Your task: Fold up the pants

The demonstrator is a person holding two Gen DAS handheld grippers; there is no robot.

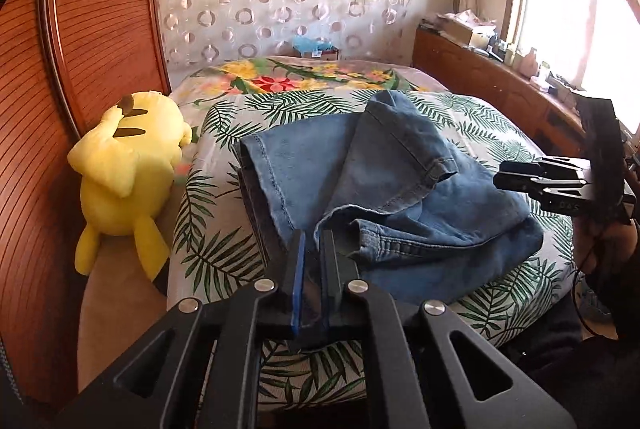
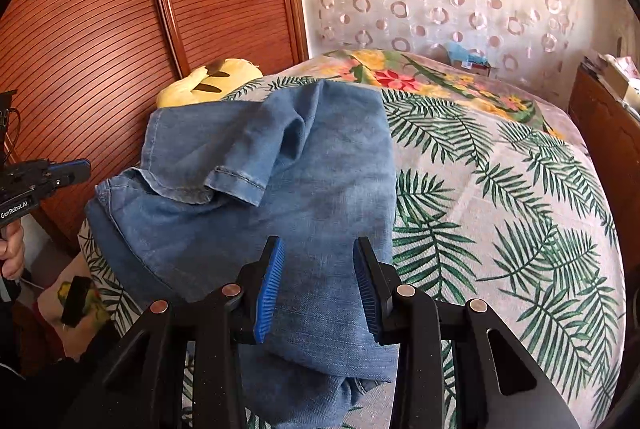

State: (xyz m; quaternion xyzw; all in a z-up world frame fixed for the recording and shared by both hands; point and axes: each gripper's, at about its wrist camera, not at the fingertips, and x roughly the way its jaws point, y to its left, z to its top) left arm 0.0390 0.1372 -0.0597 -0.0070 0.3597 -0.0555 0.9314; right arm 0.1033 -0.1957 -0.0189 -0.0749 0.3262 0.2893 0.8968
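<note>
- The faded blue denim pants point(image 2: 256, 189) are lying loosely bunched on the palm-leaf printed bedspread point(image 2: 500, 229)
- The left gripper point(image 1: 314, 241) is hovering with fingers nearly together, holding nothing
- The right gripper point(image 2: 318, 249) is hanging spread apart above the cloth
- Smoothing the flipped hem first would probably be helping the fold lie flat

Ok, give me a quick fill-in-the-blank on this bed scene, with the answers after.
1. The blue denim pants lie on a bedspread printed with green ____ leaves.
2. The plush toy beside the bed is coloured ____.
3. The right gripper has its jaws ____ over the denim.

Missing words: palm; yellow; open
</note>
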